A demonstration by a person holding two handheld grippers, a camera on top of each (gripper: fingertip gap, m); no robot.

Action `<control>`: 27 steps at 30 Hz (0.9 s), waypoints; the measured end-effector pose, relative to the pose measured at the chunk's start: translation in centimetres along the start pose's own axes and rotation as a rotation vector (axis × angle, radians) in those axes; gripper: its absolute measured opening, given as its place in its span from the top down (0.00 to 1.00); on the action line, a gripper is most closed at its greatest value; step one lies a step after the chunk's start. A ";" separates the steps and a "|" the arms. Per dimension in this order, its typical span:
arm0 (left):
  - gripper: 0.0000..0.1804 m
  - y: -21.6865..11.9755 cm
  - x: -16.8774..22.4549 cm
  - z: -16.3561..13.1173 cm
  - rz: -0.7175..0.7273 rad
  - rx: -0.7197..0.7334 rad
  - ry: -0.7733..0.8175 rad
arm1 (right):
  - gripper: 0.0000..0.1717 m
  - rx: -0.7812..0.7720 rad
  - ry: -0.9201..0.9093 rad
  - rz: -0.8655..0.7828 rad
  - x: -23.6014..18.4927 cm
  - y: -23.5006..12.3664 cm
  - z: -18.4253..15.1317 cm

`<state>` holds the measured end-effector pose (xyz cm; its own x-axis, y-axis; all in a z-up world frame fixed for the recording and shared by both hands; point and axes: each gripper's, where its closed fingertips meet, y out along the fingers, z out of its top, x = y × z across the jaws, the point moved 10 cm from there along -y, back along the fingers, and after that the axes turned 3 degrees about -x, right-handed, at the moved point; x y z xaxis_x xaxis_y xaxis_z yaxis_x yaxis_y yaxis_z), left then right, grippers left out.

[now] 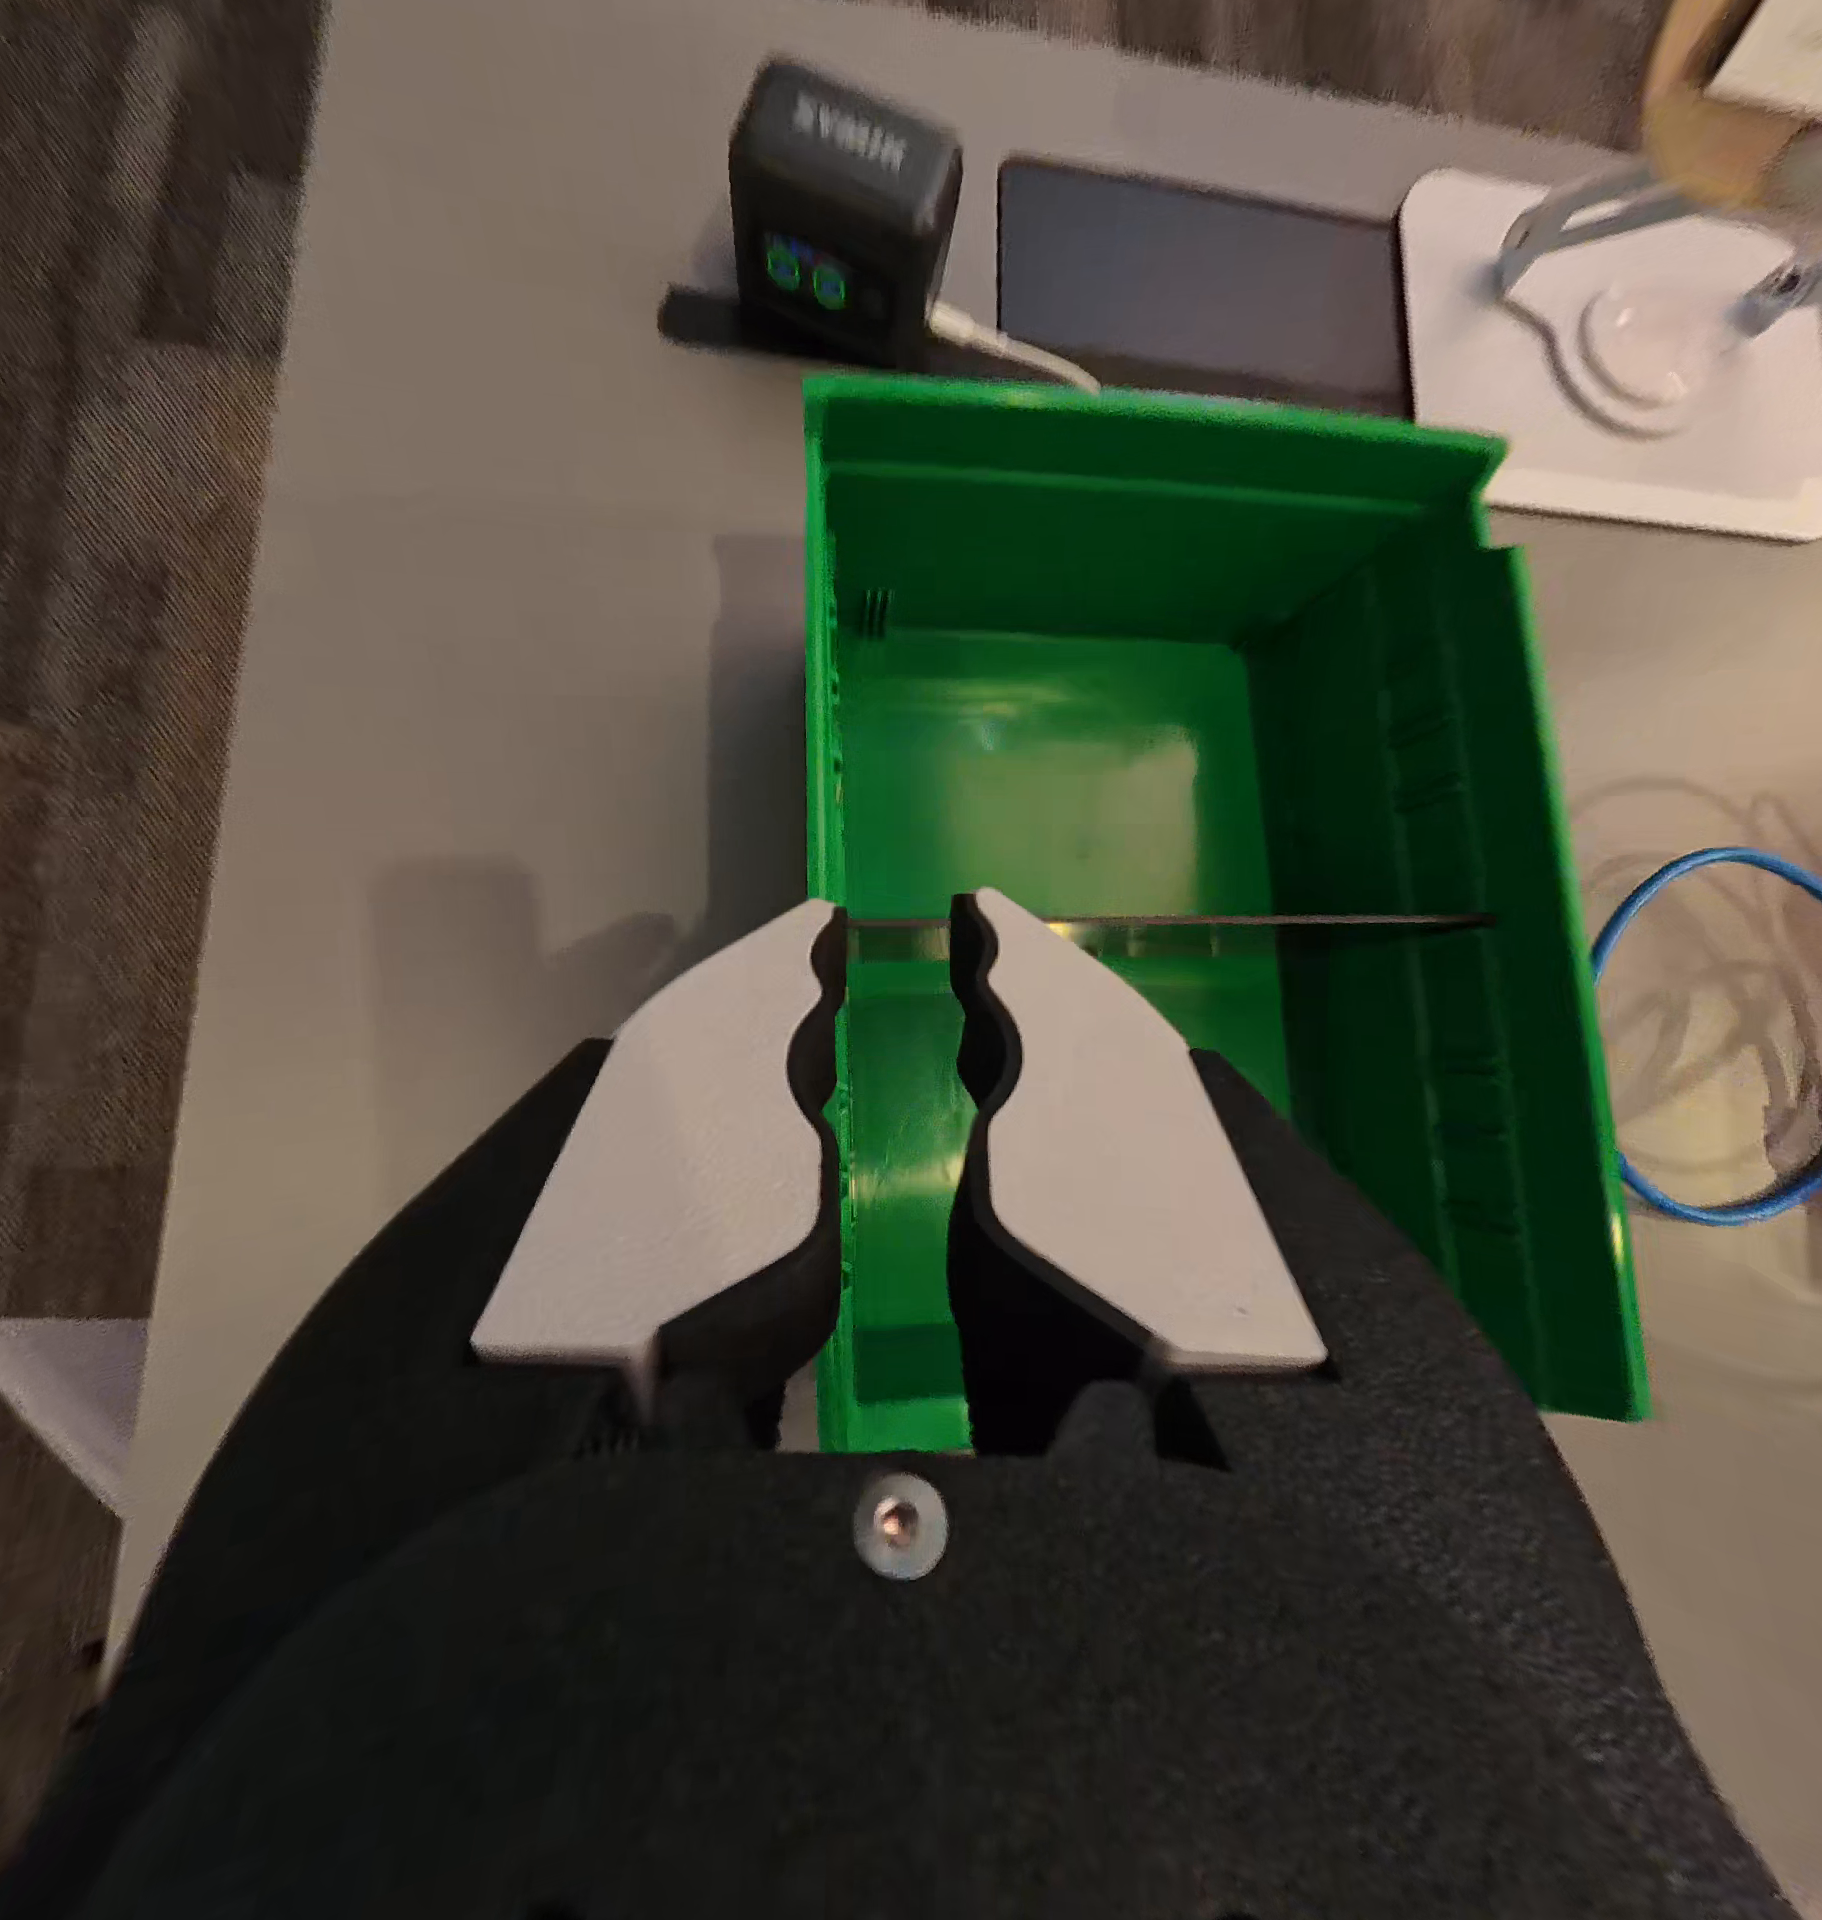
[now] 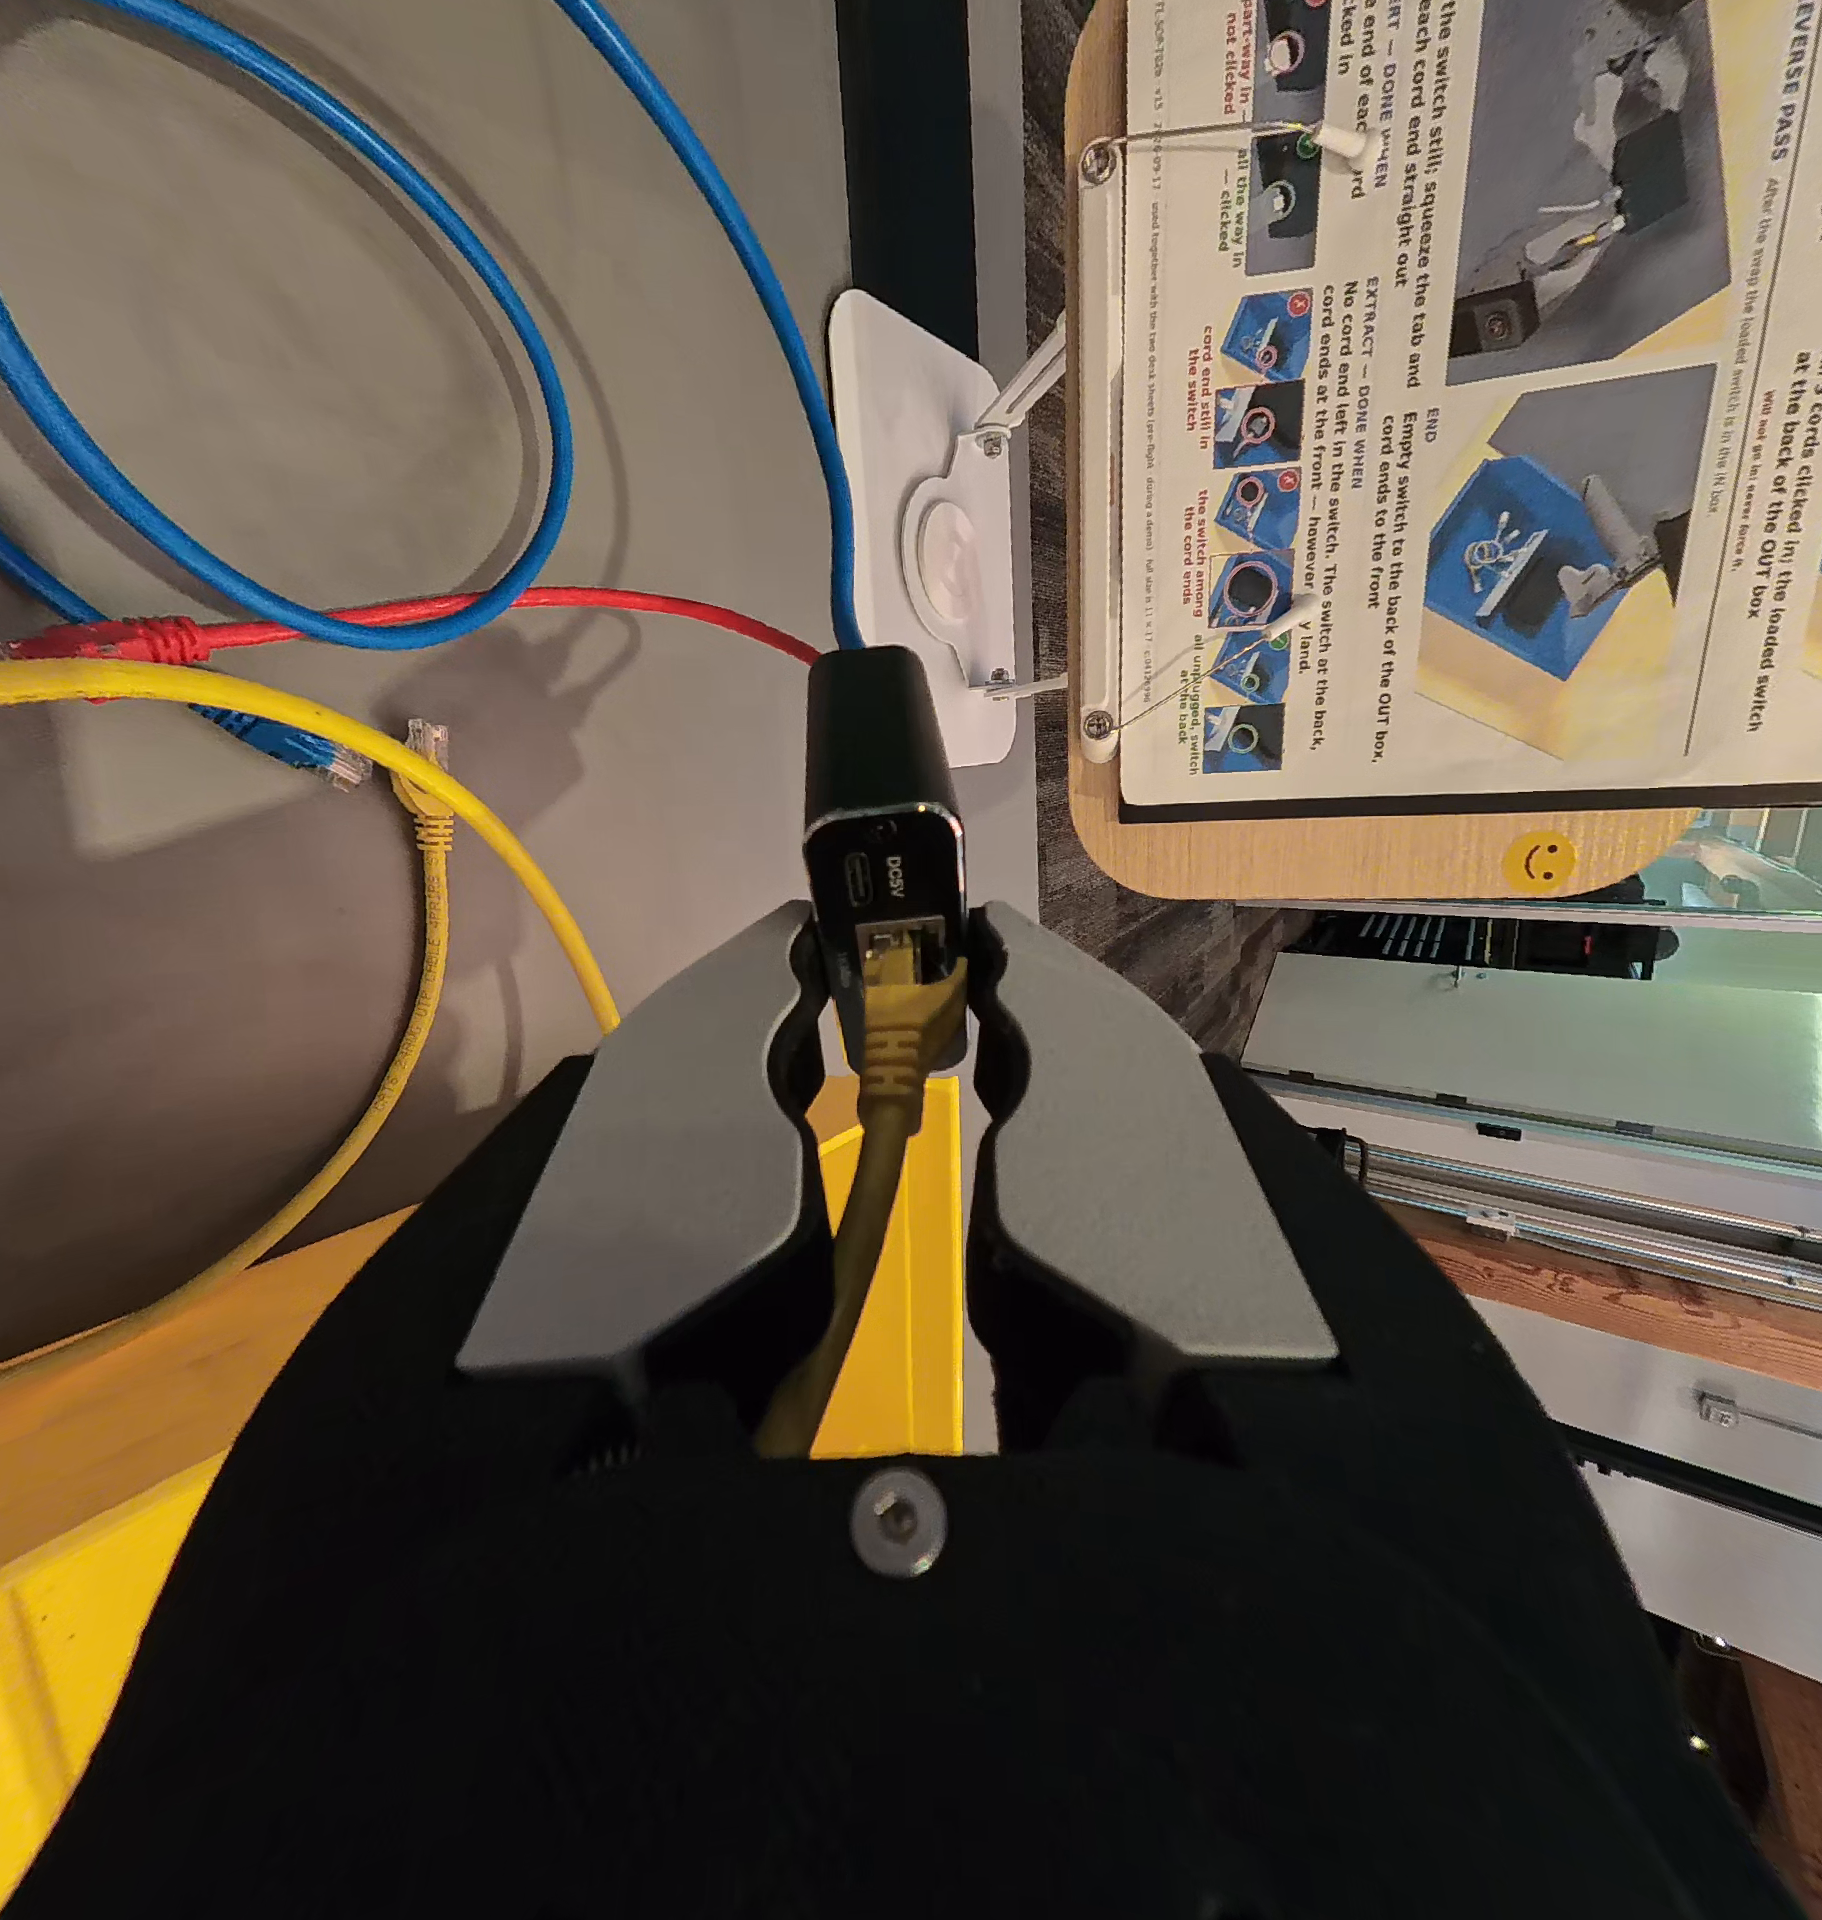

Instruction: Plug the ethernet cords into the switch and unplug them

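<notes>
Black switch (image 2: 876,821) clamped in the right gripper (image 2: 894,971), both dark pads pressed against its sides near the port end. Yellow cord (image 2: 891,1049) is plugged into the port facing the camera; it runs back between the fingers toward the gripper body. Red cord (image 2: 616,601) and blue cord (image 2: 678,208) lead to the switch's far end, where their plugs are hidden behind it. On the grey desk (image 2: 263,364) beyond: loose blue loops, a free red plug (image 2: 148,639), a free blue plug (image 2: 309,753) and a free yellow plug (image 2: 424,774), the last two lying just beside each other. Yellow box (image 2: 13,1662) sits under the gripper at the near left. White stand base (image 2: 917,416) rests at the desk's edge, carrying a wooden board (image 2: 1406,852) with a printed instruction sheet. Left gripper (image 1: 899,920) hangs over the near left corner of the green box (image 1: 1406,883), jaws parted narrowly with nothing gripped; the box's left wall lines up close to the left pad, contact not clear. A thin divider (image 1: 1302,922) crosses the box interior, both compartments bare where visible. Beyond the box's far wall: a small dark device (image 1: 845,218) with green lights and a white cable, and a dark flat slab (image 1: 1198,270) beside it. View is somewhat blurred.
</notes>
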<state>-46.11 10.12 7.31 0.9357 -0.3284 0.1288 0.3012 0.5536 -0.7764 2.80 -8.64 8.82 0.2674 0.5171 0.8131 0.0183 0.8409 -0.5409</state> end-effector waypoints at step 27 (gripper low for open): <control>0.88 -8.6 10.7 1.8 -0.092 0.635 0.496 | 0.85 0.031 0.035 -0.036 0.5 -0.1 -0.4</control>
<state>-38.33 3.23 16.50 0.7565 -0.6123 -0.2297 0.5592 0.7878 -0.2584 3.29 -8.53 9.22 0.3011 0.4808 0.8235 -0.0014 0.8638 -0.5038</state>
